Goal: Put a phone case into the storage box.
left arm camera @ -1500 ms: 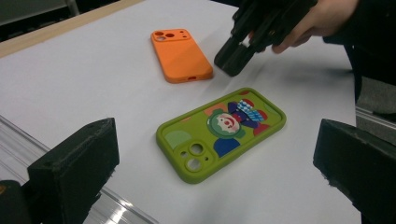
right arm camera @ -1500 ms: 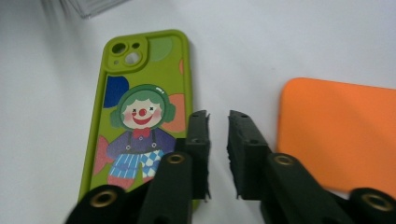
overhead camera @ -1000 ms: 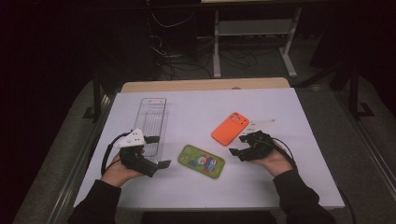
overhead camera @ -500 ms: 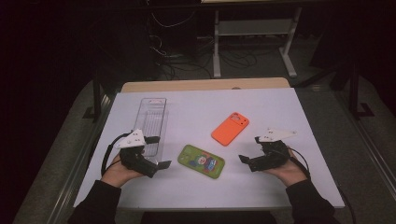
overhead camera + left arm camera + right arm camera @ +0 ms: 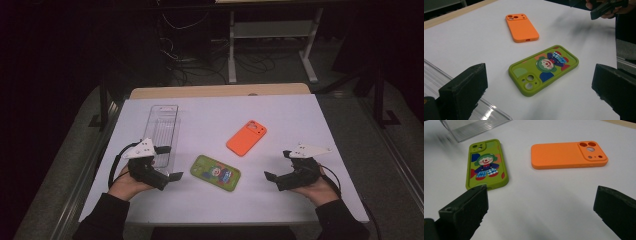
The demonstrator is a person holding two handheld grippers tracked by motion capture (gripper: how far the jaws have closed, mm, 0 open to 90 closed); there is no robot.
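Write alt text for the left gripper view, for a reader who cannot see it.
A green phone case with a cartoon clown lies camera holes up on a white table, framed by the left gripper's open black jaws. An orange phone case lies beyond it, apart, and a clear plastic tray's edge shows lower left.

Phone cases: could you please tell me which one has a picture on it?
The green case: it shows a clown, while the orange case is plain.

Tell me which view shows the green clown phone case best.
The left gripper view: the green clown phone case lies close, whole and sharp there. The right gripper view shows it farther off, its end behind a jaw; the high view shows it small.
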